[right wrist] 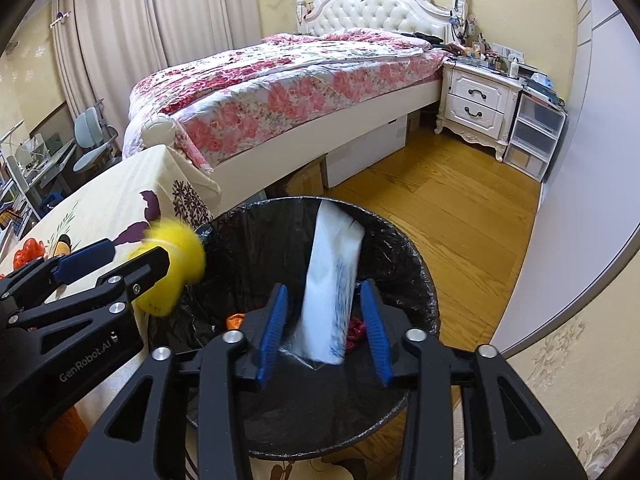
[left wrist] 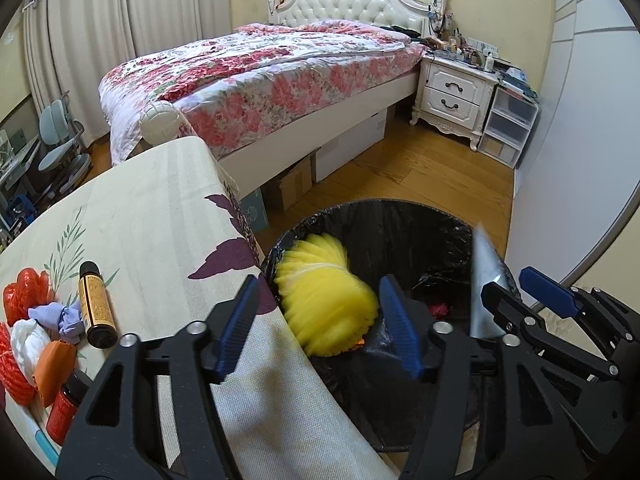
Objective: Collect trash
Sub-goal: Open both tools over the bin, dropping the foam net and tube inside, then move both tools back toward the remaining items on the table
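A black bag-lined bin (left wrist: 400, 205) stands beside the cloth-covered table (left wrist: 160, 220). My left gripper (left wrist: 319, 280) is open over the bin. A yellow crumpled thing (left wrist: 324, 296) is smeared with blur between its blue pads, with a gap on the left side. My right gripper (right wrist: 324, 286) is open over the same bin (right wrist: 404, 240). A blurred white packet with blue print (right wrist: 332, 280) hangs between its pads without touching them. Each gripper shows in the other's view: the right gripper (left wrist: 506, 280) and the left gripper (right wrist: 138, 250). Red and orange scraps (right wrist: 354, 330) lie in the bin.
On the table lie red netting (left wrist: 24, 296), a purple wad (left wrist: 64, 316), a brown bottle (left wrist: 96, 308), a white wad (left wrist: 28, 340), an orange piece (left wrist: 54, 364) and a red bottle (left wrist: 62, 412). Behind stand a floral bed (left wrist: 260, 72), nightstand (left wrist: 452, 92), plastic drawers (left wrist: 508, 128) and wooden floor (left wrist: 420, 168).
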Action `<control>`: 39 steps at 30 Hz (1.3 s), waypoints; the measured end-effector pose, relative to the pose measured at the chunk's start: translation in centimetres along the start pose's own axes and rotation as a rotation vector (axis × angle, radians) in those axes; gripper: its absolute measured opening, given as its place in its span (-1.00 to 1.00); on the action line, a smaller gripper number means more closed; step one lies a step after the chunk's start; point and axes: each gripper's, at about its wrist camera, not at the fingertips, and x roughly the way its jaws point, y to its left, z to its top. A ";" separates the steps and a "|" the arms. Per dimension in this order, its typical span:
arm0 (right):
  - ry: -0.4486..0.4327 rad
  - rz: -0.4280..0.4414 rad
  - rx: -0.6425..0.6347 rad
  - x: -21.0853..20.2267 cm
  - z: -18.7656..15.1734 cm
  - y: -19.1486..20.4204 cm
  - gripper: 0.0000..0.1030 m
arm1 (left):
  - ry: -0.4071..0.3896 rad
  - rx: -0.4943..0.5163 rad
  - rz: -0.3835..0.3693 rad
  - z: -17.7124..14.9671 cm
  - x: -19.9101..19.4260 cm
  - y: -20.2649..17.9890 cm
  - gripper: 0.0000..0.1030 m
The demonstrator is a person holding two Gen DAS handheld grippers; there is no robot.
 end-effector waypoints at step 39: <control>-0.010 0.047 -0.059 -3.4 -1.7 7.5 0.47 | -0.023 -0.218 0.224 -6.4 -10.1 12.8 0.70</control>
